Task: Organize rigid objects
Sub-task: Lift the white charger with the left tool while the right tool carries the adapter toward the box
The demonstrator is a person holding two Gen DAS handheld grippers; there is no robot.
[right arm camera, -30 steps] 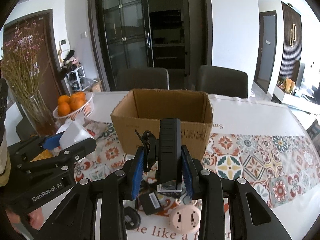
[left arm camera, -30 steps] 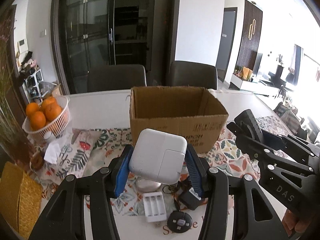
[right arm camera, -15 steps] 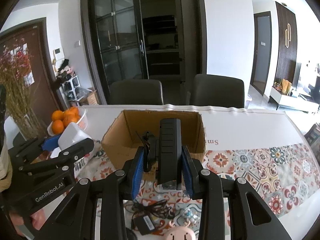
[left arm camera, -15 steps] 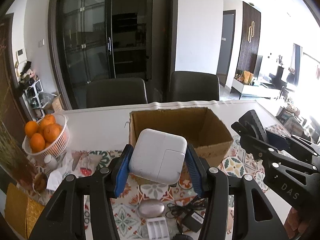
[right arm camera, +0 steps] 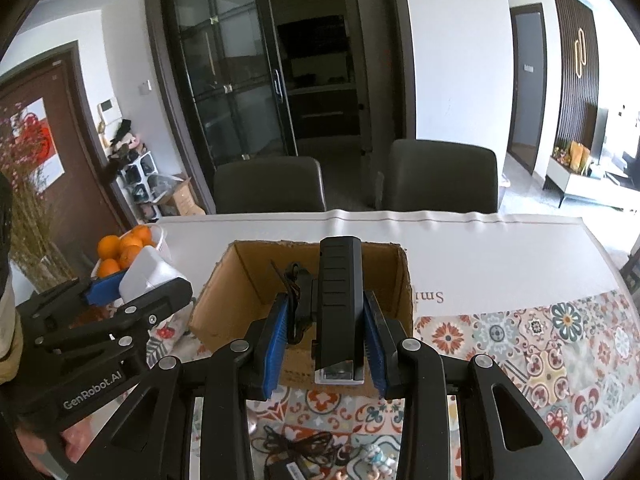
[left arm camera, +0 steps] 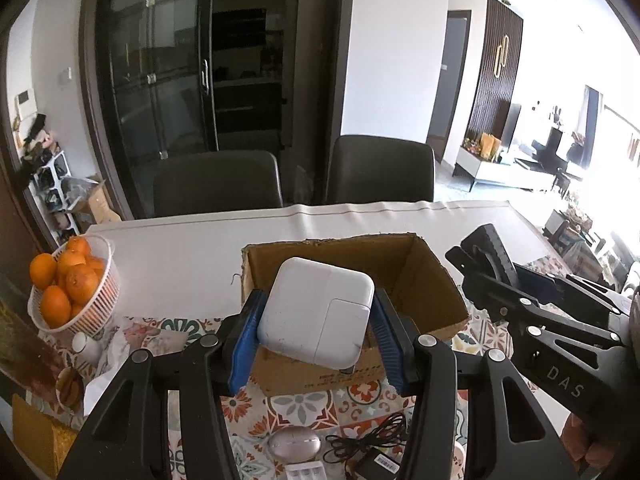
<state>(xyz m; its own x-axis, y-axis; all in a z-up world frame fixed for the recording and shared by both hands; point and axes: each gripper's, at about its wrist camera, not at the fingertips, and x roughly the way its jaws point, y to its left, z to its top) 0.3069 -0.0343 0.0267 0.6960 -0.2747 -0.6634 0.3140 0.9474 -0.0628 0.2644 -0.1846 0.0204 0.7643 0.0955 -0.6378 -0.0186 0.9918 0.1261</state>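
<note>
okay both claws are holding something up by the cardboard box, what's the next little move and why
Probably ease the left claw forward and down over the cardboard box, then open it. It grips the white power adapter above the box's near edge, not yet inside. The right claw holds a black device close alongside, so go one at a time.

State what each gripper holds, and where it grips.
Left gripper: white power adapter, by its side faces. Right gripper: black device, by its long sides.
</note>
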